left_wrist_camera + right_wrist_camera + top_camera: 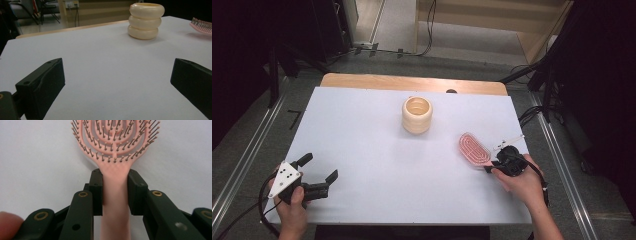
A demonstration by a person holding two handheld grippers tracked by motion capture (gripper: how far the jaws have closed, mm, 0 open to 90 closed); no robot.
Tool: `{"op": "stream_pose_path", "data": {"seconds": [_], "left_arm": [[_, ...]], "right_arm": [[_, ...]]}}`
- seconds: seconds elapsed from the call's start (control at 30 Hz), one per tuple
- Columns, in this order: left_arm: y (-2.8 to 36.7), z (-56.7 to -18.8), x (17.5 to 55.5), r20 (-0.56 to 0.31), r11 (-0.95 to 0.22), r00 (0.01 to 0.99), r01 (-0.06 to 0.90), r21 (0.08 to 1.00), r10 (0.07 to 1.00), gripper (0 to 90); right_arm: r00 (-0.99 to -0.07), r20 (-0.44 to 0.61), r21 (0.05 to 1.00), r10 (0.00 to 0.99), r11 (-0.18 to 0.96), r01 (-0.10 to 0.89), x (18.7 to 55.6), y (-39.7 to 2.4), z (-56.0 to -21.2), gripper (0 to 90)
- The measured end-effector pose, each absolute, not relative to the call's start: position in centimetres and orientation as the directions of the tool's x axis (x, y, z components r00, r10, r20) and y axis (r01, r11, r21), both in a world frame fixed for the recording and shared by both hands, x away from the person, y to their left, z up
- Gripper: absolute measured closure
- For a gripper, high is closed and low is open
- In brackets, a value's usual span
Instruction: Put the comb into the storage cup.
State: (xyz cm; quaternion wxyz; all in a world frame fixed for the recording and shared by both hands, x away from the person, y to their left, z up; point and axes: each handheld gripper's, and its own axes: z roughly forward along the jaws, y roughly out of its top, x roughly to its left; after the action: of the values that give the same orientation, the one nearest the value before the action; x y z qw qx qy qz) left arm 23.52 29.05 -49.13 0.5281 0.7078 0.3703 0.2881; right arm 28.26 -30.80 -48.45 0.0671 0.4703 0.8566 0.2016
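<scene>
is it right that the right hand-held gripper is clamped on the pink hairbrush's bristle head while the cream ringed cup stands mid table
Not quite. The right hand-held gripper is clamped on the pink hairbrush at its handle, just below the bristle head, as the right gripper view shows. The cream ringed cup does stand mid table.

I see a pink hairbrush (115,150) with dark-tipped bristles. Beside it sits a cream ringed cup (417,115) on my white bench (362,145).

floor (472,35): grey, cables trailing | table (362,150): white top, wooden far edge | wooden cabinet (492,12) behind | sides: dark
</scene>
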Motion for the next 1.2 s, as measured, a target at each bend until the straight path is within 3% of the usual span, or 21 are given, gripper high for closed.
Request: {"op": "stream_pose_path", "data": {"seconds": [0.53,0.8,1.2], "left_arm": [[27.7,-47.6,23.6,0.033,-0.178,0.575,0.198,0.964,0.817,0.0],[26.0,-46.3,23.7,0.107,-0.243,0.582,0.160,0.957,0.806,0.0],[24.2,-45.1,24.7,0.085,-0.218,0.611,0.146,0.965,0.787,0.0]], "right_arm": [[-0.569,0.088,0.533,0.817,0.444,0.720,28.5,-29.8,-46.3,67.5],[-0.583,0.091,0.583,0.807,0.431,0.688,28.7,-29.3,-45.4,67.5],[-0.601,0.102,0.638,0.793,0.411,0.651,28.8,-28.9,-44.1,67.6]]}}
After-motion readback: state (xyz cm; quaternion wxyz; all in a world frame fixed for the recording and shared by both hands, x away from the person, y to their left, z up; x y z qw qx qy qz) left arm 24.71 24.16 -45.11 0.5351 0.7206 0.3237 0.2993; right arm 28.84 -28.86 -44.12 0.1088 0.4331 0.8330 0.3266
